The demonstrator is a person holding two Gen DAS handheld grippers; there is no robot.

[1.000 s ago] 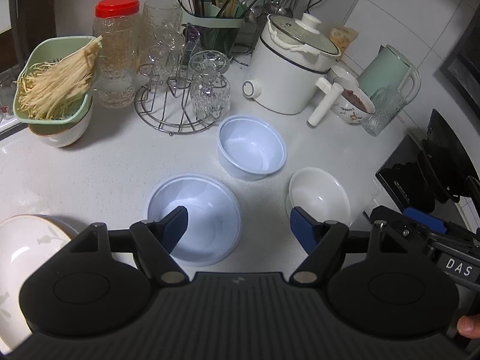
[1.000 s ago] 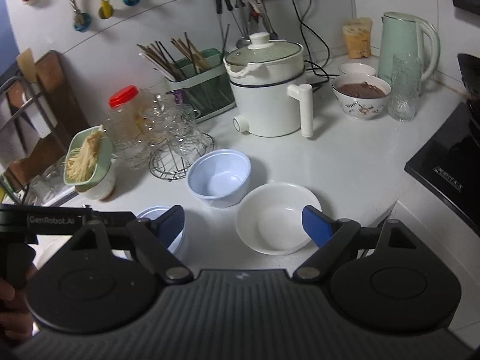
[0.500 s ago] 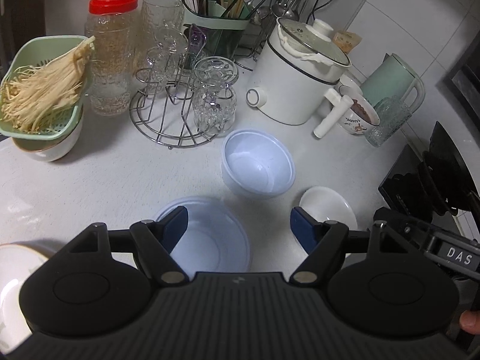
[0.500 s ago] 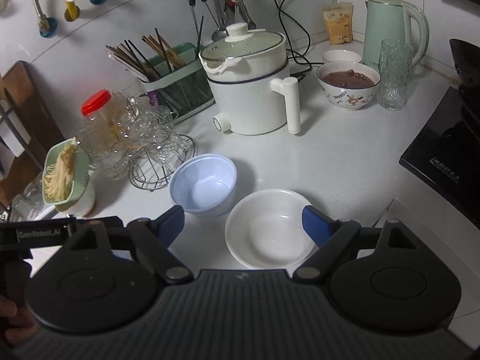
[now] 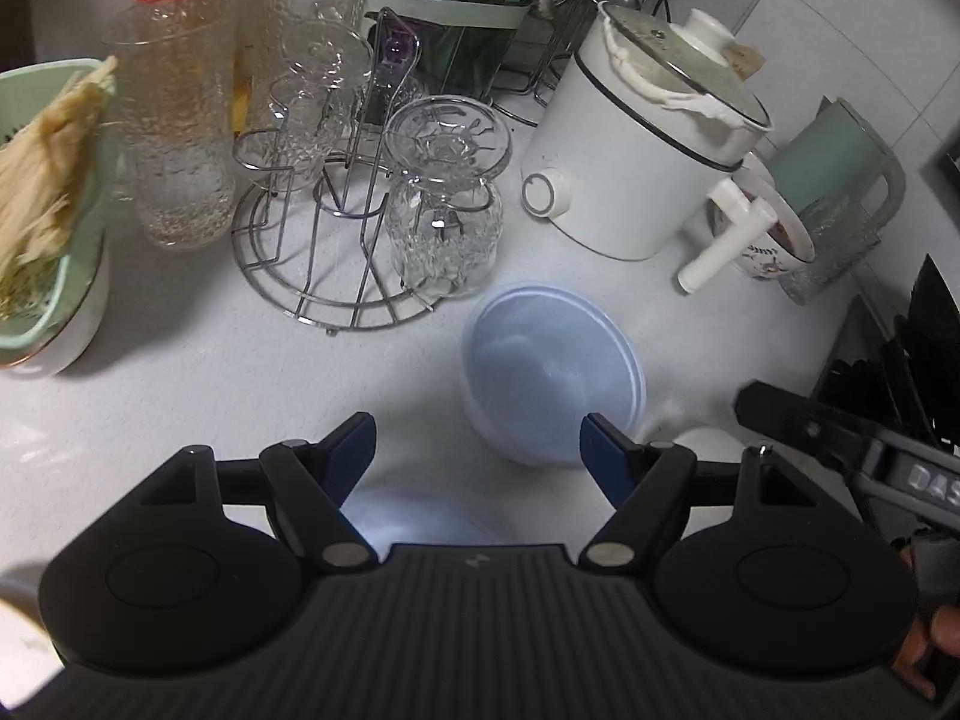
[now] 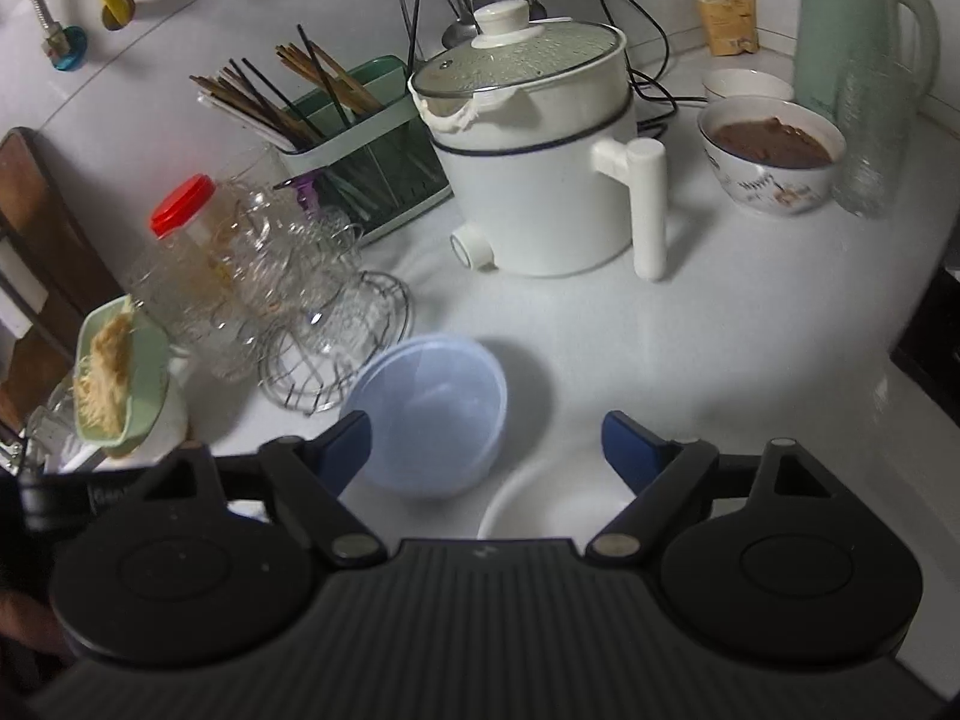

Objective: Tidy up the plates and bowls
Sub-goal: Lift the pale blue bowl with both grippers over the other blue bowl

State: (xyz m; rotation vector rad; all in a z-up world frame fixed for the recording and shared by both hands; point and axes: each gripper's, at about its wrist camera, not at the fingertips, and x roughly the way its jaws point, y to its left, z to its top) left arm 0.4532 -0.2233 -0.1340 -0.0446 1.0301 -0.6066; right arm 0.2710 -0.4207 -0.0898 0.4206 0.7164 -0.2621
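Both tongs (image 5: 477, 450) angled downward, unladen

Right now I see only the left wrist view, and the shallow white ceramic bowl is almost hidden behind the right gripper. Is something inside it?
Observer: No. The right wrist view shows the shallow white ceramic bowl empty, close beside the pale blue plastic bowl.
Operator: Does the right gripper hold it?
Observer: No. The right gripper has its jaws closing, with that bowl's rim showing between the fingers but no pad pressing on it.
Operator: Is anything behind the patterned bowl of brown food?
Observer: Yes, a small plain white bowl stands behind it.
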